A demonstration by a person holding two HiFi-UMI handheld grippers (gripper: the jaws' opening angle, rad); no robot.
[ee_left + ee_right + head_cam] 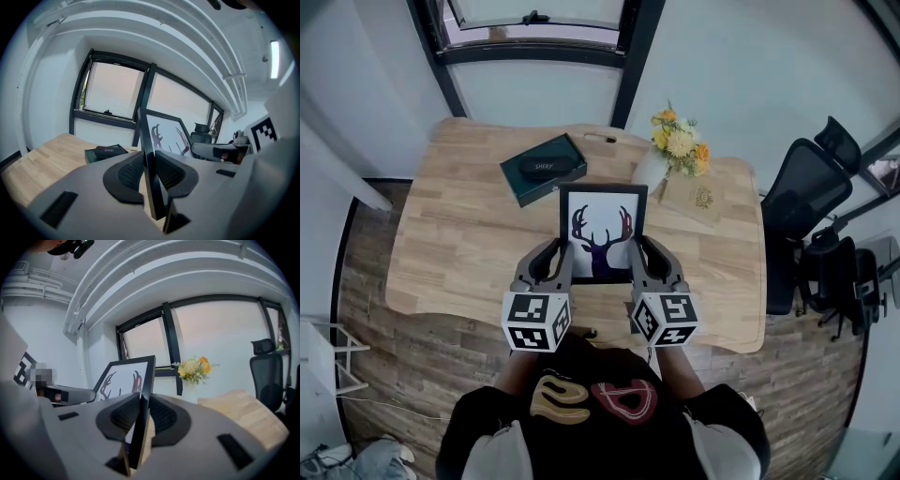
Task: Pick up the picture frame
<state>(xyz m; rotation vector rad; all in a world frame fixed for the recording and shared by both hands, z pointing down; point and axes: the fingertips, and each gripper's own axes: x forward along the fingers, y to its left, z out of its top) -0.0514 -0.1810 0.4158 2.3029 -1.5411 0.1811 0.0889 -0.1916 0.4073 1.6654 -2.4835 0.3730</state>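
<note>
My left tongs point(563, 255) and right tongs point(641, 253) clamp opposite edges of the black-rimmed antler-print picture frame point(602, 230) near the yellow bouquet point(680, 142).

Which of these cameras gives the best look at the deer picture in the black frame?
The head view: the picture frame faces that camera, so its whole deer print shows. The left gripper view and the right gripper view see it nearly edge-on from either side, with only a slanted strip of antlers beyond the clamped edge.
</note>
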